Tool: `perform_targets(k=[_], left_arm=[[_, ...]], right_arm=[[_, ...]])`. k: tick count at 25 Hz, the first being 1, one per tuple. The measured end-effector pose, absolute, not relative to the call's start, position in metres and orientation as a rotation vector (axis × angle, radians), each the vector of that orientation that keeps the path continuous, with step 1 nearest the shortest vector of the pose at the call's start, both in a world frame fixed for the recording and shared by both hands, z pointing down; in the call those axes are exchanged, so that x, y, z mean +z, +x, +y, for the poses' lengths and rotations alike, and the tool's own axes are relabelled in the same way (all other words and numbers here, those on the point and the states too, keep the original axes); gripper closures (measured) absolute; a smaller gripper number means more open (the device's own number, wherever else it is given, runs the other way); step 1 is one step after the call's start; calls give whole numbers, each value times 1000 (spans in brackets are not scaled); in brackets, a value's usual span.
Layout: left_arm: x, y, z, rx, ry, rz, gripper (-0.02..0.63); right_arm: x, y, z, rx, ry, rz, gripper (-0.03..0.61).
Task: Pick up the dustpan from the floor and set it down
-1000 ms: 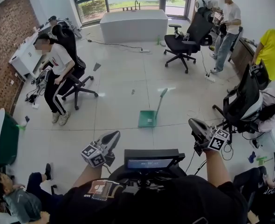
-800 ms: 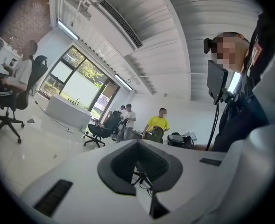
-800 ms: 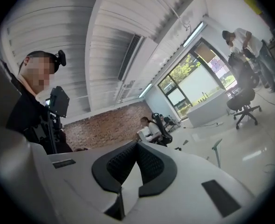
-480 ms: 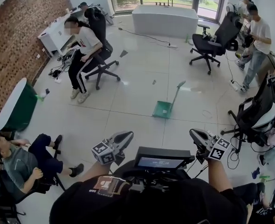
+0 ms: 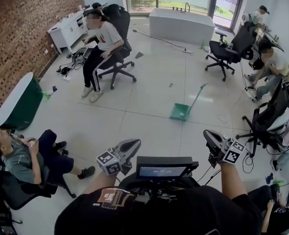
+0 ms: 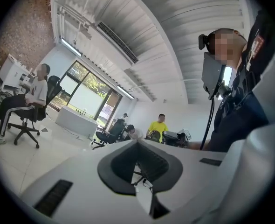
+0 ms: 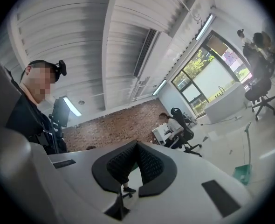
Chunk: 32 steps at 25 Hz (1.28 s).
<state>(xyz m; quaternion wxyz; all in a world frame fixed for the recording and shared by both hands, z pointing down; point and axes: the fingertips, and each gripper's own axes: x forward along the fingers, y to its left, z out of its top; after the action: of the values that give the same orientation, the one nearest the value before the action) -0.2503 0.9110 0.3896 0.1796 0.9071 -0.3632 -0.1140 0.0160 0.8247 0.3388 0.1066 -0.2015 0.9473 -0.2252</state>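
While both are held out in front of the person's chest, the left gripper and the right gripper each have their jaws drawn together with nothing between them. The green dustpan lies on the pale tiled floor, ahead of and well apart from both grippers and nearer the right one, its long handle slanting toward the upper right of the head view; a seated person in an office chair is well to its left
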Motion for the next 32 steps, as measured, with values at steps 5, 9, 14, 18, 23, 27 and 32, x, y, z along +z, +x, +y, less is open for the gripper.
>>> perform_targets(k=[5,9,14,18,23,27,32], left_arm=[[391,-283,989,-268,2580,-1049,589],[384,-253,1021,-269,2589,-1073,589],[366,-215,1035,-275,2589,-1111,589],[358,-160,1049,-266,2566,-1112,589],[342,-95,1051,-284,2552,-1096,589],[347,-71,1038,-258,2576,-1071,589],[354,-44,1053,-266,2595,-1013,589]], right_arm=[[334,-5,894,-710,-633,2720,571],[324,32,930,-672,-643,2730,571],[320,74,946,-686,-666,2740,571],[315,127,961,-680,-698,2738,571],[321,193,967,-679,-755,2762,571],[320,219,964,-623,-778,2754,571],[331,243,987,-627,-810,2755,571]])
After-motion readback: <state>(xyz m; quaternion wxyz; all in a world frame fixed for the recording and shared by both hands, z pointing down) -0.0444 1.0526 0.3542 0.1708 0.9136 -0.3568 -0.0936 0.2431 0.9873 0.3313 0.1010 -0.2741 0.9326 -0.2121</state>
